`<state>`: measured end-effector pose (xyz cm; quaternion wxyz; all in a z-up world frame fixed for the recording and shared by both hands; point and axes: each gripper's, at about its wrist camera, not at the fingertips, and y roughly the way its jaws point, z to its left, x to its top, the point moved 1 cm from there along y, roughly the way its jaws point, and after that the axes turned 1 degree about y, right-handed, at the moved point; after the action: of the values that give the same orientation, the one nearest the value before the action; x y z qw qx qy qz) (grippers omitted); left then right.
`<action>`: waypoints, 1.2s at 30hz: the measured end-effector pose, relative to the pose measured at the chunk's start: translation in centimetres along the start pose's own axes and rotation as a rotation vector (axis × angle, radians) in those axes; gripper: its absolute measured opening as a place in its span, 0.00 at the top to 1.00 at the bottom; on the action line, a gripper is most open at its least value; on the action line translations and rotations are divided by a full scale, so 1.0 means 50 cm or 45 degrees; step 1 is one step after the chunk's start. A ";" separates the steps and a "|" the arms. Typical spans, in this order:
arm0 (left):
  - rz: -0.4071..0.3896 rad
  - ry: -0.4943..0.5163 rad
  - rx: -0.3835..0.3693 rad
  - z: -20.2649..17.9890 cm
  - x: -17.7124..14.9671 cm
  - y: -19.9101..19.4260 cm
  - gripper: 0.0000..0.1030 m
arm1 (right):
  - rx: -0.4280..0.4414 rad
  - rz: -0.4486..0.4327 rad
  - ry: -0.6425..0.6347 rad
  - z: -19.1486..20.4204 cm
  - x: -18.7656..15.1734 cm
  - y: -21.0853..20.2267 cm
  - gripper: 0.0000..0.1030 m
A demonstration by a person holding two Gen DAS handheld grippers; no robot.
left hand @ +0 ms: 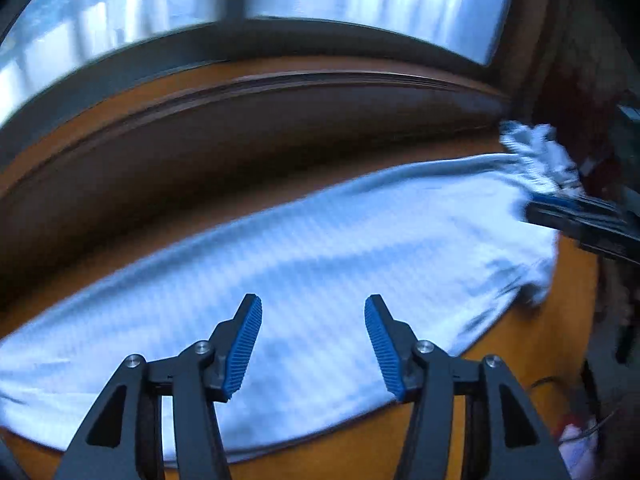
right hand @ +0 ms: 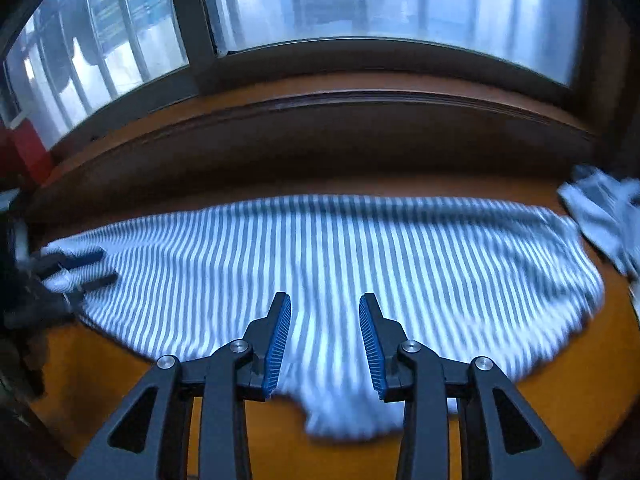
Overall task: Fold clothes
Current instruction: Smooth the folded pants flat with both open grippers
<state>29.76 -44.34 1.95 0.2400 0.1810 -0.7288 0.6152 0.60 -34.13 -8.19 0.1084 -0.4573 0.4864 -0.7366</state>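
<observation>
the striped garment (right hand: 340, 264) lies spread flat on the orange worktop (right hand: 560, 392) below the window. left gripper (left hand: 313, 344) and right gripper (right hand: 324, 344) hover over it, fingers apart, holding nothing. for a clean fold, pinch matching hem corners and keep edges aligned.

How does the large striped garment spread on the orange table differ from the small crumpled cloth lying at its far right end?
The large blue-and-white striped garment is spread nearly flat, while the small pale crumpled cloth lies bunched up. The striped garment covers most of the orange table; the crumpled cloth takes only a corner. The garment's stripes are clear; any pattern on the cloth is too blurred to tell. Neither is held: both lie on the table.
</observation>
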 end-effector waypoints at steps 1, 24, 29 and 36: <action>0.008 0.007 -0.015 -0.041 0.006 0.019 0.51 | 0.021 0.012 -0.014 -0.012 0.012 0.015 0.65; 0.105 0.154 0.016 -0.300 0.114 0.057 0.49 | 0.078 0.014 0.100 -0.328 0.096 0.062 0.65; 0.190 0.207 -0.148 -0.412 0.142 0.150 0.49 | -0.016 0.071 0.055 -0.383 0.067 0.059 0.65; 0.193 0.429 -0.044 -0.474 0.094 0.154 0.46 | -0.063 0.030 0.237 -0.481 0.070 0.109 0.75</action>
<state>24.62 -19.53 1.40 0.3146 0.0158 -0.7005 0.6404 -21.62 -24.14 -13.26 0.0601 -0.3835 0.5178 -0.7623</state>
